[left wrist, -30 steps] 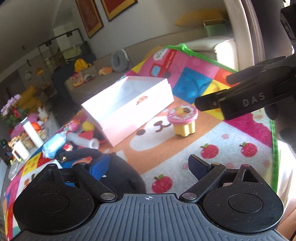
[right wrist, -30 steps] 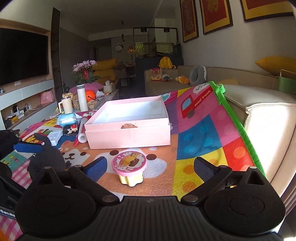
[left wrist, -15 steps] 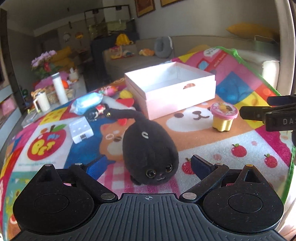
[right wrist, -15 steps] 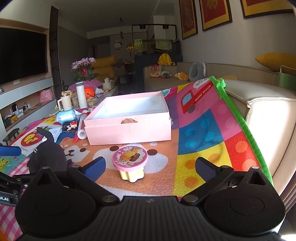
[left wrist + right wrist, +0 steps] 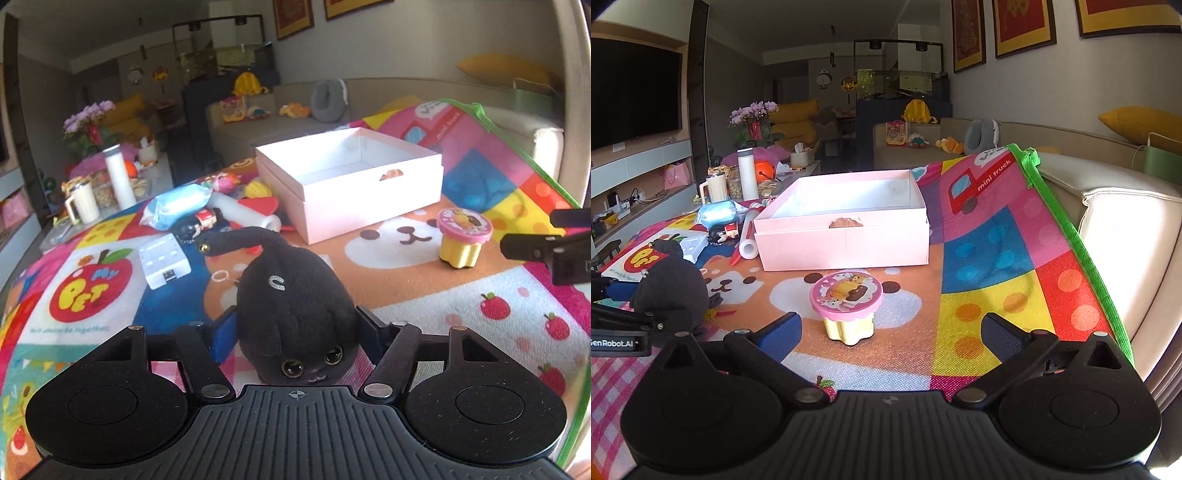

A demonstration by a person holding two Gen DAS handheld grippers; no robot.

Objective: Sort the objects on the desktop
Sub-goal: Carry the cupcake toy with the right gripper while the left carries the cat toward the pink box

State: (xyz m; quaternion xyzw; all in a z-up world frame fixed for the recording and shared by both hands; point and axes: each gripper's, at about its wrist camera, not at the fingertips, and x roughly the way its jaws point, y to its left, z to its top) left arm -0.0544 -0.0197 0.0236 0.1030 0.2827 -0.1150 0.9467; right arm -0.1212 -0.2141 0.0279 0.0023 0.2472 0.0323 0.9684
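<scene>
A second ago our left gripper [image 5: 295, 325] had its jaws spread wide, with the black plush cat [image 5: 295, 306] off to the lower left of its view and only partly seen. Now the view has swung round and the cat sits square between the blue pads, its face turned toward the camera and its tail curling up behind. The jaws are closing, and both pads look to be touching the cat's flanks, so we read this as the start of a grasp on the cat. It rests on the play mat [image 5: 424, 295], not yet lifted.

Our right gripper [image 5: 890, 332] has hardly shifted in that time. Its jaws stand wide apart and empty, pointing at the little pink-lidded cup [image 5: 846, 306], which stands on the mat just ahead of them and untouched.

The pink box [image 5: 354, 188] lies open and, as far as we can see, empty beyond the cat, well apart from it. For the sorting, we judge the cat is the first item being taken, with the box the likely destination. The soft body may squash and slip if the squeeze is light.
</scene>
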